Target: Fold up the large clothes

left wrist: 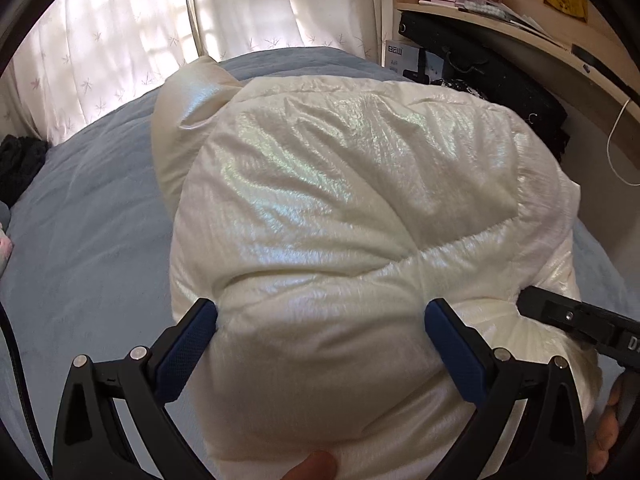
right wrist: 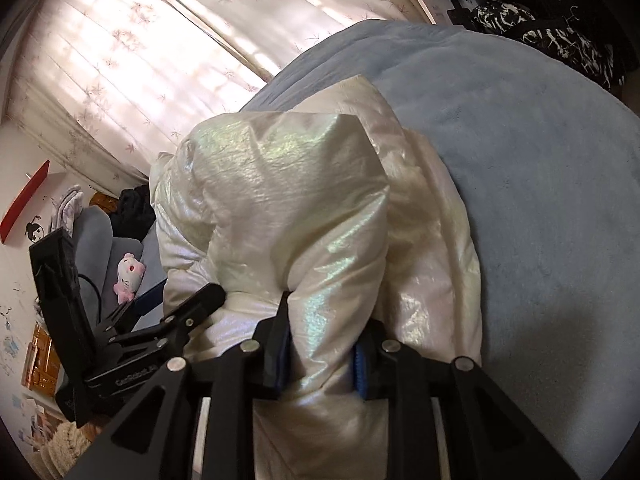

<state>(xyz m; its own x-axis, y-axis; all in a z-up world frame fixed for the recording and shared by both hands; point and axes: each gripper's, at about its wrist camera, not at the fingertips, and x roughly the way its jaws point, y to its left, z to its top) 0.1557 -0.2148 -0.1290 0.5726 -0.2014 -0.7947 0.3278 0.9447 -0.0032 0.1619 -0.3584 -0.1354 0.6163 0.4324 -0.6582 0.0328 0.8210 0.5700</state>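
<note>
Item: white puffer jacket (left wrist: 340, 184), bunched on blue bed (left wrist: 92, 220), centre-right. L gripper (left wrist: 320, 320): fingers set wide, pads pressing jacket's near bulge both sides. R gripper (right wrist: 320, 356): fingers clamped on jacket fold.

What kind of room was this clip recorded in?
Most likely a bedroom: a bed with a blue blanket, curtains over a bright window, and a plush toy beside it.

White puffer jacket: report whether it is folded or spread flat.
Folded: the white puffer jacket sits bunched in a thick bundle on the blue bedspread, layers doubled over.
</note>
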